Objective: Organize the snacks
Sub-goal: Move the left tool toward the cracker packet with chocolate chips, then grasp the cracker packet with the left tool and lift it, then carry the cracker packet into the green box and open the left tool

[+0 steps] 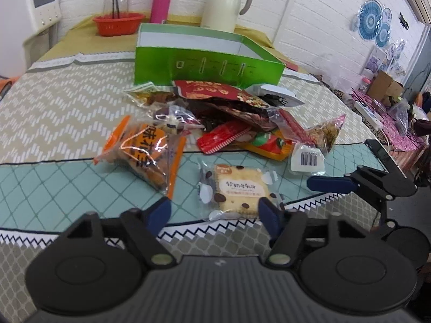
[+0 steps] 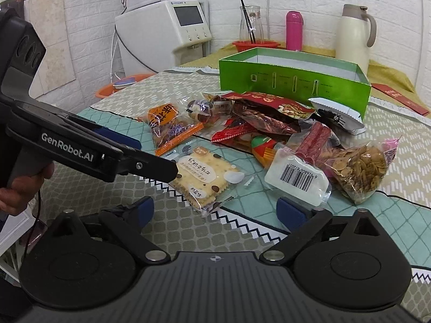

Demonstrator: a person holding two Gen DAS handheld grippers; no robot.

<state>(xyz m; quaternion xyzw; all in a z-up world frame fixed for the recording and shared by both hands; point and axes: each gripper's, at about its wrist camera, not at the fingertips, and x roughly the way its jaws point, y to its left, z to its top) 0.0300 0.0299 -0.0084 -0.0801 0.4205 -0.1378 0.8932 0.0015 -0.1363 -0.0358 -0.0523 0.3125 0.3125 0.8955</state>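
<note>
Left gripper (image 1: 215, 212) hovers low over the tablecloth (image 1: 62, 185), jaws spread wide and holding nothing, its blue pads either side of the near edge of the cracker packet (image 1: 237, 191); contact cannot be confirmed. Right gripper (image 2: 215, 210) is likewise wide open and empty, its right pad just beside the white barcode packet (image 2: 297, 177). Snacks noted left to right in the right wrist view: orange-trimmed pastry bag (image 2: 168, 125), cracker packet (image 2: 206, 173), red nut pouch (image 2: 272, 105) atop the central heap, seed bag (image 2: 361, 167). Behind the heap stands the green box (image 2: 293, 82) (open-topped, upright), with pink flask (image 2: 294, 29) and cream jug (image 2: 354, 33) beyond.
</note>
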